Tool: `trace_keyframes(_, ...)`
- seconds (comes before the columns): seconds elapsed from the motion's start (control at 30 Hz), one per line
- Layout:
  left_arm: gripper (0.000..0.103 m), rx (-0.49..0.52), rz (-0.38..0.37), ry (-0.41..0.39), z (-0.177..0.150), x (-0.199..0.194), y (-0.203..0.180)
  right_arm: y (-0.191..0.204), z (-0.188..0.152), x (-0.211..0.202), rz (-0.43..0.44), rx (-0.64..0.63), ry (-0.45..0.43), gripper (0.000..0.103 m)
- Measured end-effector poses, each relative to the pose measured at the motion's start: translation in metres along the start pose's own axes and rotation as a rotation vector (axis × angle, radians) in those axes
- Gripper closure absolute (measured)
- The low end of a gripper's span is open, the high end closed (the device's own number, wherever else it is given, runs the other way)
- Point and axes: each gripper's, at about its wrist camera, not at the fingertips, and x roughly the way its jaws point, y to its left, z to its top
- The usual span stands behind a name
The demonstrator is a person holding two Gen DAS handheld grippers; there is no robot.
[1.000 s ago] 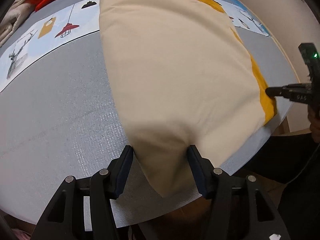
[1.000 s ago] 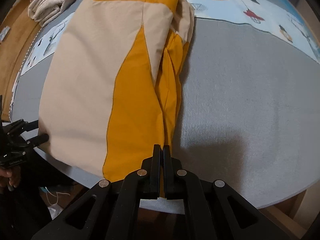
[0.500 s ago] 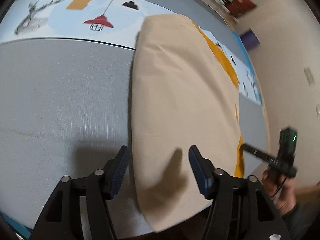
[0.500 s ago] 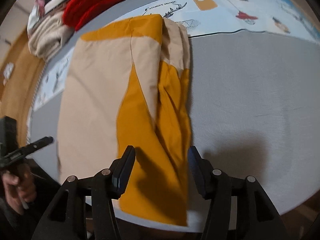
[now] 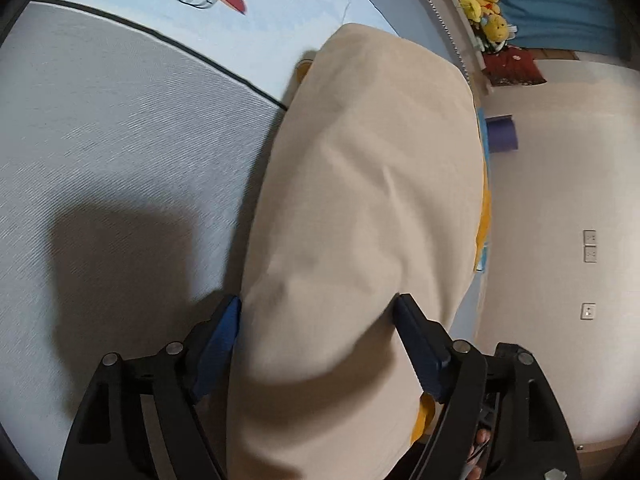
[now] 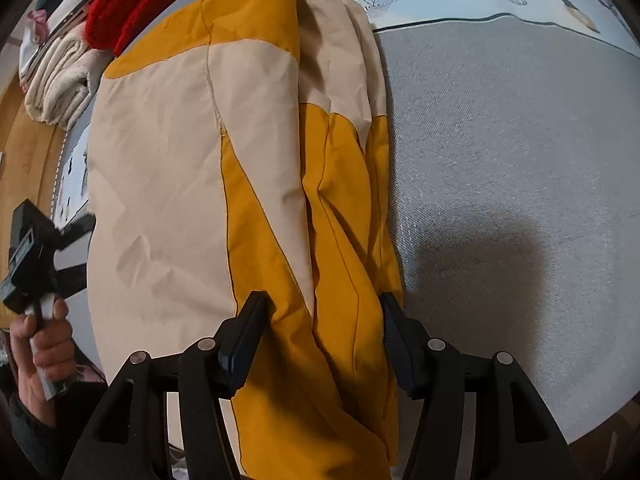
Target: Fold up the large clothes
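Both pairs of jaws stand apart, the left gripper's (image 5: pixel 318 312) having just widened, astride the folded beige-and-yellow garment (image 6: pixel 192 168) on the grey table cover (image 6: pixel 520 152). Only the right gripper's (image 6: pixel 324 308) view shows yellow panels, a red knit (image 6: pixel 132 8) and the left hand (image 6: pixel 44 340).
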Motion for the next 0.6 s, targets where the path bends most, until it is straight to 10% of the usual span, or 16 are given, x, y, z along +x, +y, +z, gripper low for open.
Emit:
trace_keyframes(0.23, 0.056, 0.098, 0.0, -0.057, 0.017, -0.007, -0.021, 0.007, 0.007, 0.0, 0.05, 0.009, -0.048, 0.088)
trace_keyframes(0.6, 0.058, 0.096, 0.074, -0.3, 0.053, -0.098, -0.003, 0.087, 0.037, -0.016, 0.133, -0.07, -0.283, 0.094)
